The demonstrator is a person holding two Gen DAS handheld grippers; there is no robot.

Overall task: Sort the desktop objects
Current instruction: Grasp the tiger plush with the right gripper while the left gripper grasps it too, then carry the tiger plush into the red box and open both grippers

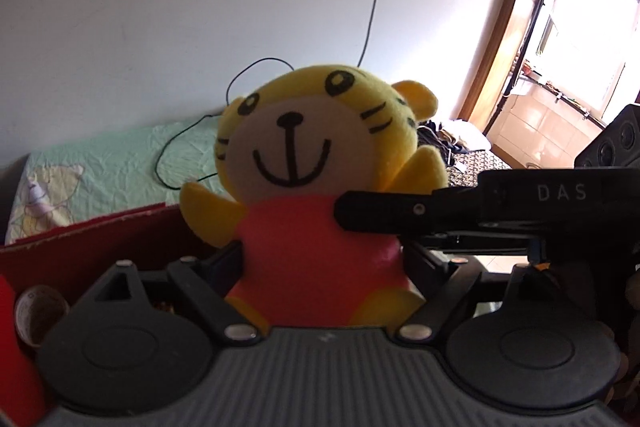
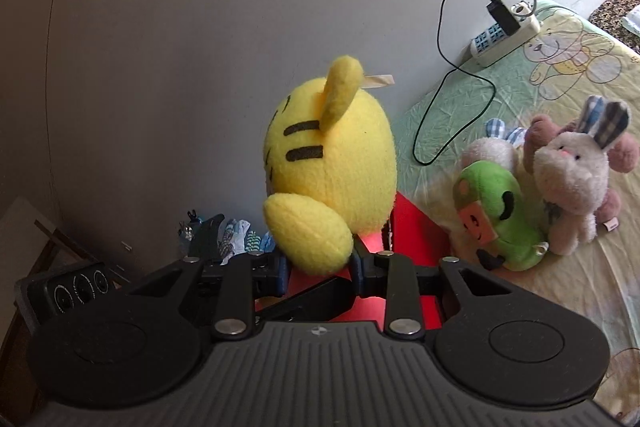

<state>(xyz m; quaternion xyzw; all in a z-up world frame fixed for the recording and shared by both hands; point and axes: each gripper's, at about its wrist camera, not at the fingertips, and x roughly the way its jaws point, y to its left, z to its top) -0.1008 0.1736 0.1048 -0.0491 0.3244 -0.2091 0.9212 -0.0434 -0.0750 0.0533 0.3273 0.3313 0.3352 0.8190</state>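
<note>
while the tiger plush (image 1: 296, 147) hangs upright between both tools, over the red box (image 1: 80, 239), the right claw (image 2: 318, 259) is clamped on one yellow limb, and one of its fingers lies across the red torso; the left claw (image 1: 320, 263) stands wide, with the torso between its jaws and the pads just beside its sides; no squeeze shows in the fabric, so it reads as not gripping.

edges: the box rim runs below and left of the plush; the bed (image 1: 120, 163) edge lies right behind the rim; the white wall (image 1: 200, 7) backs the bed; a wooden door frame (image 1: 504, 47) is off to the right; free air above and around the plush's head.

counts:
- tiger plush: one, off any surface
- other plush on the bed: three in a touching cluster; green one (image 2: 500, 211), pink-white rabbit (image 2: 572, 179), cream one (image 2: 488, 151) half hidden behind them
- power strip (image 2: 504, 39): one, at the wall on the bed, with one black plug in it
- black cable (image 2: 440, 27): looping over the sheet; strand count unclear
- tape roll (image 1: 40, 311): one, inside the box
</note>
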